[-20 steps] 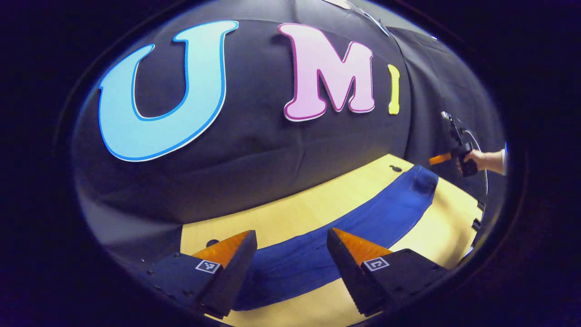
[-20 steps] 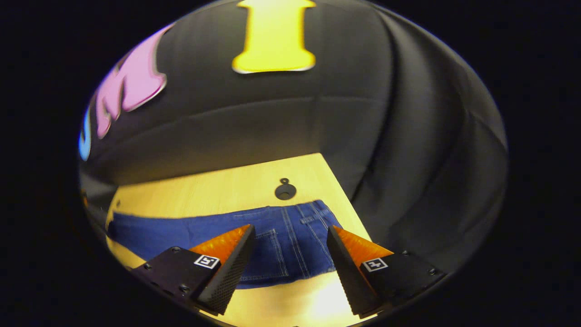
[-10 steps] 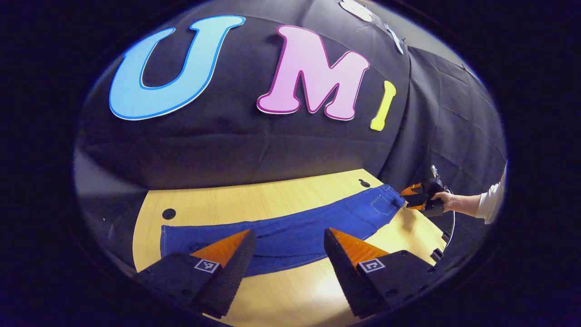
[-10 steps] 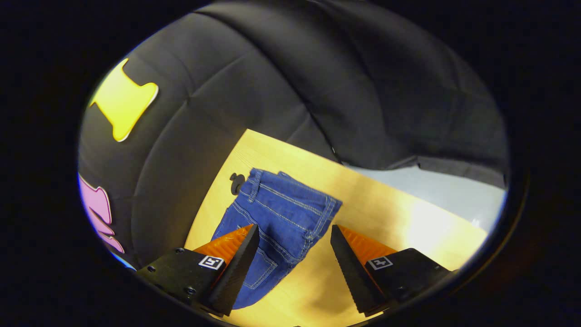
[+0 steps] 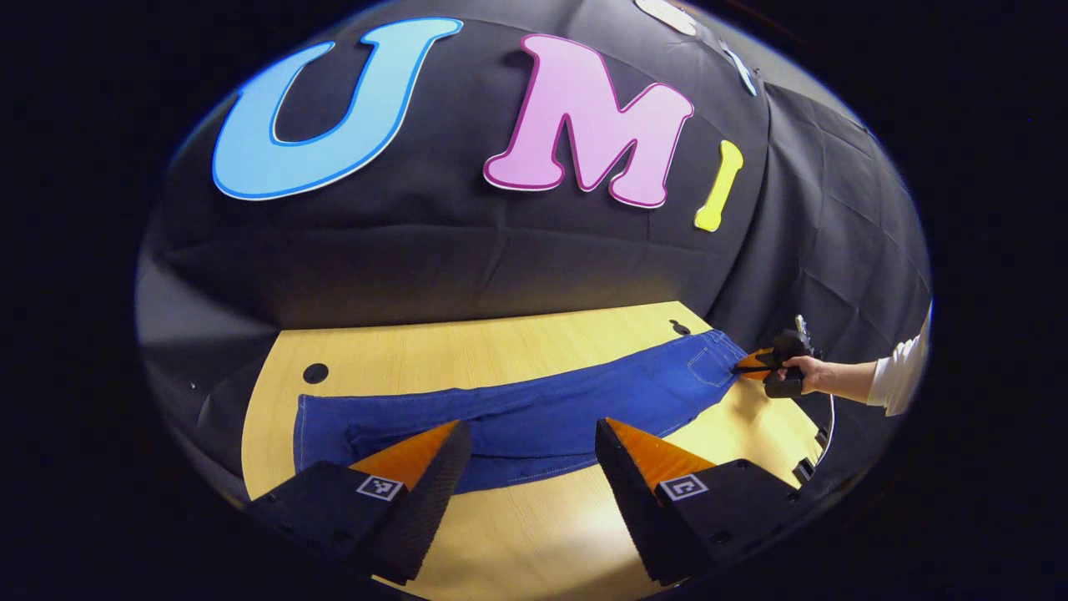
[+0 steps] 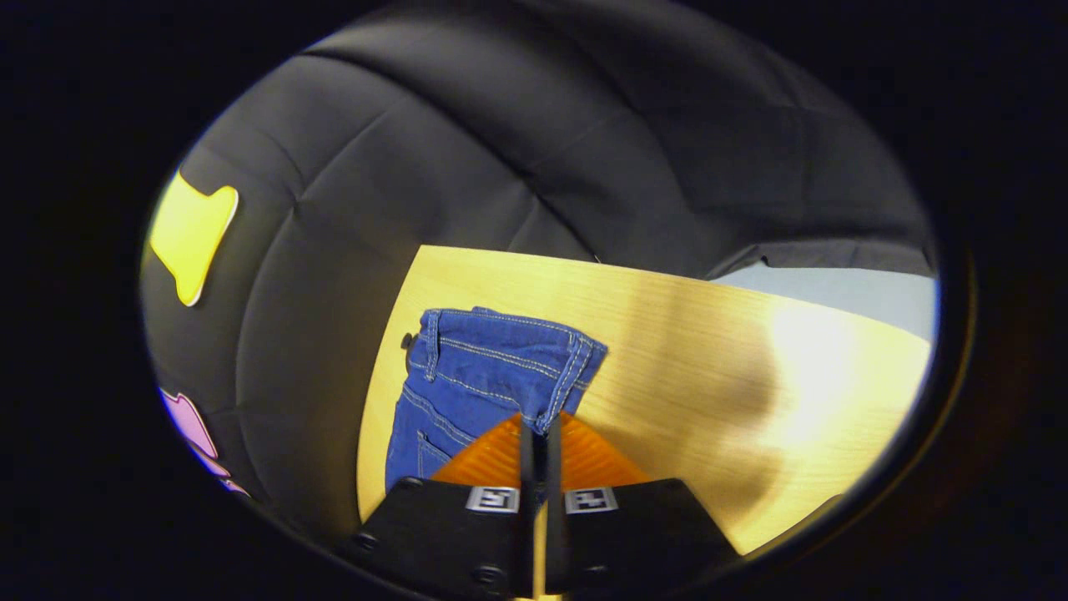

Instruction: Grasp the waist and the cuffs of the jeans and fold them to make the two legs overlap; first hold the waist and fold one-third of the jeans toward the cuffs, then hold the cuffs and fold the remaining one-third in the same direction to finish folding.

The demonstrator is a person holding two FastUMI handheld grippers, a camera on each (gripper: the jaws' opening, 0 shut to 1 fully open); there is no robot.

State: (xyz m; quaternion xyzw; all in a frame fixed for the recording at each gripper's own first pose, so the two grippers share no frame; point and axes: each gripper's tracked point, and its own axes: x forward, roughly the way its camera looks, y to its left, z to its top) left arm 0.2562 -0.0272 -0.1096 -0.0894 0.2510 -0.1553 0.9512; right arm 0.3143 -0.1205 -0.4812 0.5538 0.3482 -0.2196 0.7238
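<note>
Black cloth walls close off the booth behind a pale wooden tabletop [image 5: 517, 351], and the jeans [image 5: 534, 409] lie flat along it as one long strip, legs apparently already overlapped. In the left gripper view the cuffs [image 5: 304, 430] sit toward the tabletop's left end and the waist [image 5: 717, 359] reaches its far right corner, close to a small dark hole [image 5: 674, 327] in the wood.

In the right gripper view, the right gripper [image 6: 541, 446] has its fingers pressed together on the near corner of the waistband [image 6: 551, 413]. The left gripper view shows it from afar at the waist, held by a hand [image 5: 805, 371] in a white sleeve. The left gripper [image 5: 534, 455] hangs above the near edge of the tabletop with its fingers wide apart, holding nothing, over the middle of the legs and well away from the cuffs.

The likely trouble is the thin bite: only a corner of the waistband is pinched, so when it is lifted the denim's weight may pull it free, or only the top layer may rise and the legs slide out of line. With one corner held, the waist may also swing and fold crooked. The loose legs could drag along the tabletop, since nothing pins them.
</note>
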